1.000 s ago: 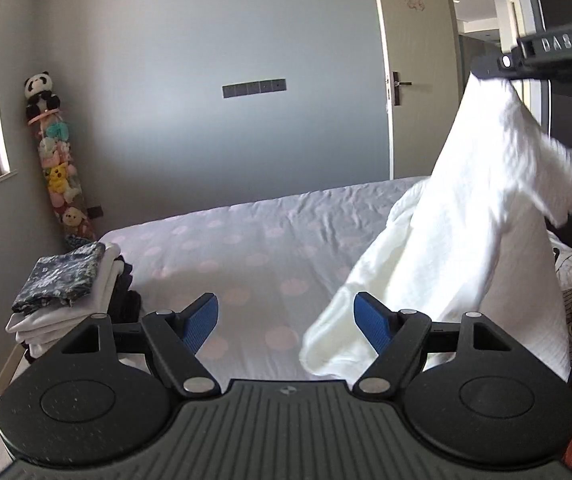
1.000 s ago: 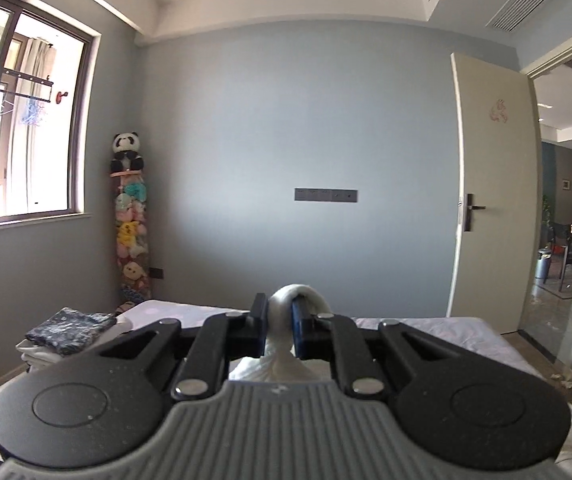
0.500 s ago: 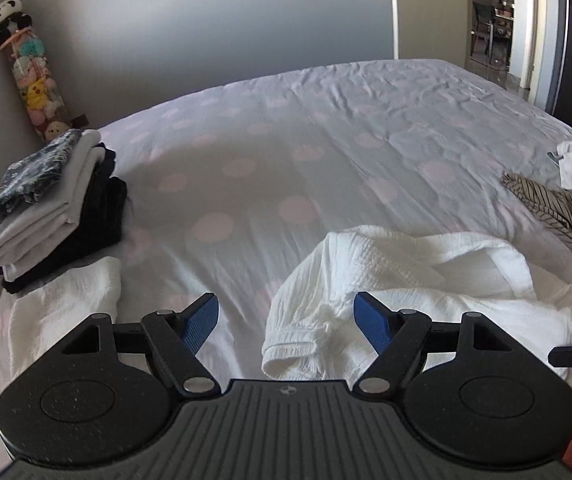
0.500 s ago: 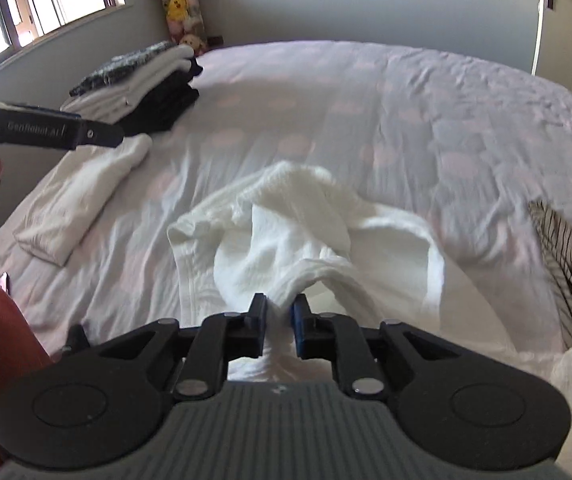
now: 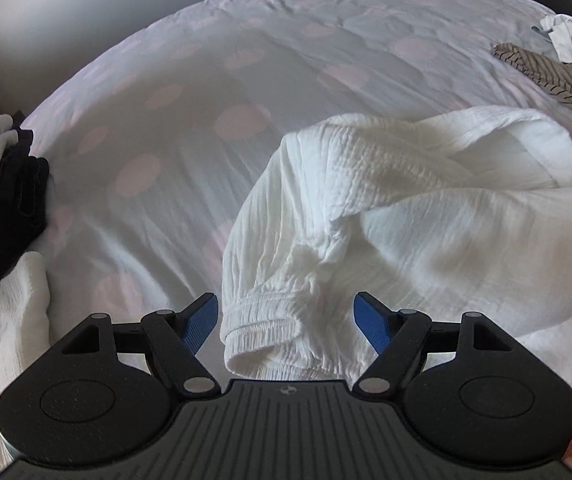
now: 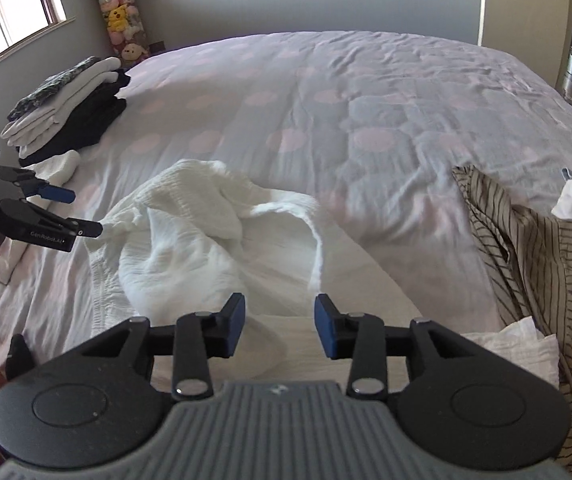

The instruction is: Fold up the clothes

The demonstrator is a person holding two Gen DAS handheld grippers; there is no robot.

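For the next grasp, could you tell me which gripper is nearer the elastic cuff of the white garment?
Left. The left gripper straddles the elastic cuff, open; the right gripper is open over another part.

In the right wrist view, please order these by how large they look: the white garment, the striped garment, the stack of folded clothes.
1. white garment
2. striped garment, cut by the frame edge, so its rank against the first is unsure
3. stack of folded clothes, farther away

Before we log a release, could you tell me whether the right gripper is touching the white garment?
Cannot tell. In the right wrist view the right gripper is open above the white garment, with nothing pinched, but no gap shows plainly.
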